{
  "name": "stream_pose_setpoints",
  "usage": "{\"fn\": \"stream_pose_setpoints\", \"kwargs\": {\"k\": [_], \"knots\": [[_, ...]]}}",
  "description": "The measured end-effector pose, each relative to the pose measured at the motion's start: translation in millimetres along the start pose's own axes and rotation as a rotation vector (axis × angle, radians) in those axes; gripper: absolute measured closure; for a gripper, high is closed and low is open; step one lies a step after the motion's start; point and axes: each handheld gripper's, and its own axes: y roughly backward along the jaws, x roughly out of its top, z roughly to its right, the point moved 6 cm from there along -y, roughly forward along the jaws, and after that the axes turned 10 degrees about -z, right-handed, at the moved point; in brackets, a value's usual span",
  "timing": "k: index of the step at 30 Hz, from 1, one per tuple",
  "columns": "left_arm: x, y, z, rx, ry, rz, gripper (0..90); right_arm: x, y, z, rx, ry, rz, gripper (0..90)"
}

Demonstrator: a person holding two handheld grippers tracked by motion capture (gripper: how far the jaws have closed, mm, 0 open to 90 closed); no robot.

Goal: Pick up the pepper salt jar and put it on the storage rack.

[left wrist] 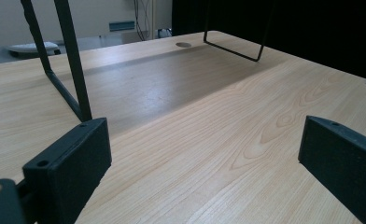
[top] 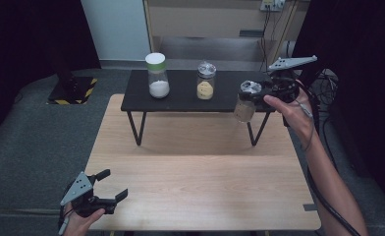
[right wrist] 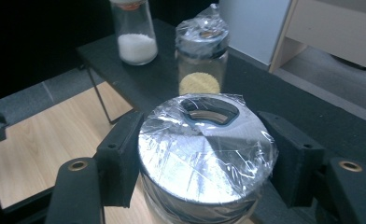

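The right gripper is up at the right end of the black shelf, its jaws clamped on either side of a glass jar just under the lid; the jar hangs off the shelf's front right corner, above the wooden table, and whether its base touches anything I cannot tell; in the right gripper view the jar's silver lid sits squarely between the two black jaws, wrapped in crinkled clear film, with a curved pouring slot near its far edge; the pads press in against the lid's rim on both sides. Behind it on the shelf stands a second silver-lidded jar with a yellow grainy filling, and farther along a white-capped jar with white powder at the bottom; those two stand apart from each other, both upright. Down at the near left corner of the table the left gripper rests low in the person's hand, jaws wide apart, nothing between them; the left gripper view looks out across bare wood toward the shelf's thin black legs.
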Motion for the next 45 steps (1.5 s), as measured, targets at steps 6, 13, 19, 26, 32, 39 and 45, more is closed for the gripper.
{"fn": "stream_pose_setpoints", "kwargs": {"k": [6,13,19,26,32,39,45], "knots": [[0.0,0.1,0.0,0.000,0.000,0.000,1.6,7.1,1.0,4.6,-0.027,-0.026,0.012,35.4],[-0.1,0.2,-0.1,-0.001,0.000,0.000,1.6,14.5,-0.2,6.7,-0.077,-0.054,0.015,35.5],[0.1,0.3,0.1,-0.001,-0.001,0.000,1.6,19.3,-3.3,7.8,-0.128,-0.069,0.027,35.5],[0.0,0.3,-0.1,-0.002,-0.001,0.000,1.6,23.6,-9.2,11.8,-0.178,-0.087,0.045,35.5],[-0.3,0.2,-0.3,-0.004,0.000,0.002,1.6,24.5,-16.1,15.9,-0.211,-0.105,0.056,35.5],[-0.3,-0.3,-0.5,-0.007,0.002,-0.001,1.6,24.6,-25.6,19.7,-0.238,-0.123,0.081,35.5],[-0.6,0.0,-0.8,-0.008,0.003,0.001,1.6,27.2,-36.1,22.8,-0.256,-0.131,0.070,35.5]]}}
